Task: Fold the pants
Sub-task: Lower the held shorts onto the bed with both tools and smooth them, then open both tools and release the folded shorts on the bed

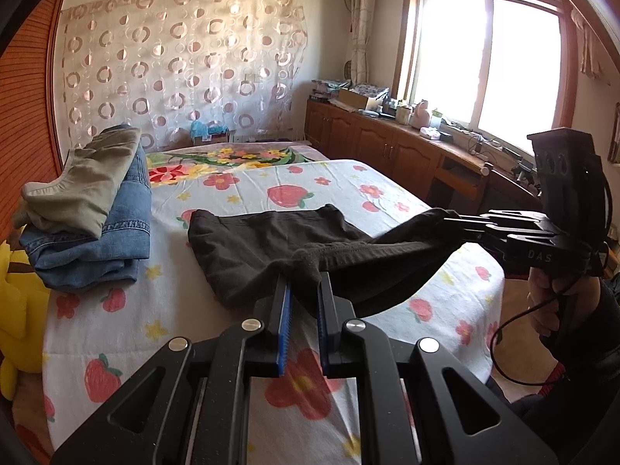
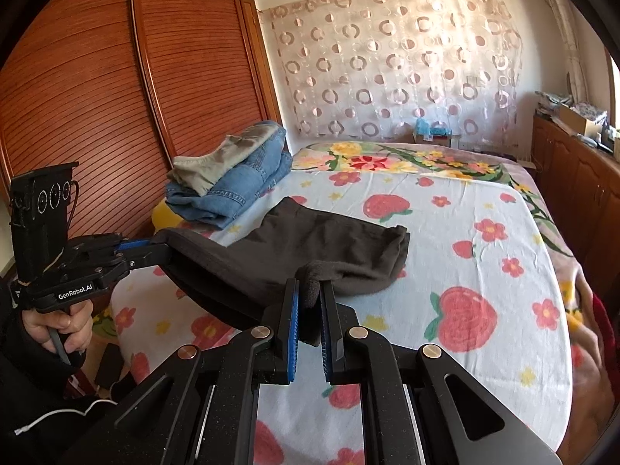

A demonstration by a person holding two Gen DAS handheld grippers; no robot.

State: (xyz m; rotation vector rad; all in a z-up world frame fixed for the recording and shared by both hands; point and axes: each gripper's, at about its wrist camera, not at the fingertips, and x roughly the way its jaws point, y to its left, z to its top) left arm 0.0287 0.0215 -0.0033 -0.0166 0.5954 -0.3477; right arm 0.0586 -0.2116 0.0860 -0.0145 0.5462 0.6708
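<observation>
A pair of dark brown, soft-knit pants [image 1: 271, 240] lay partly on the bed's white sheet printed with strawberries and flowers [image 1: 387, 193], its far end flat on the sheet and its near edge lifted clear of it. The left gripper [image 1: 304, 283], black with blue-padded fingers, was closed down on one bunched corner of that near edge, the cloth pinched between its pads. The right gripper [image 2: 309, 290] gripped the other corner in the same way, jaws nearly together with a fold of the fabric between them. Between the two corners the raised edge hung in a shallow sag. In the left wrist view the right gripper [image 1: 451, 219] came in from the right side, held by a hand [image 1: 542, 298] on its handle.

On the far left of the bed, well apart from the dark pants, folded blue denim jeans [image 1: 116, 240] sat with a folded khaki-olive garment [image 1: 85, 190] stacked on top. A yellow plush toy [image 1: 15, 310] lay beside that stack.
</observation>
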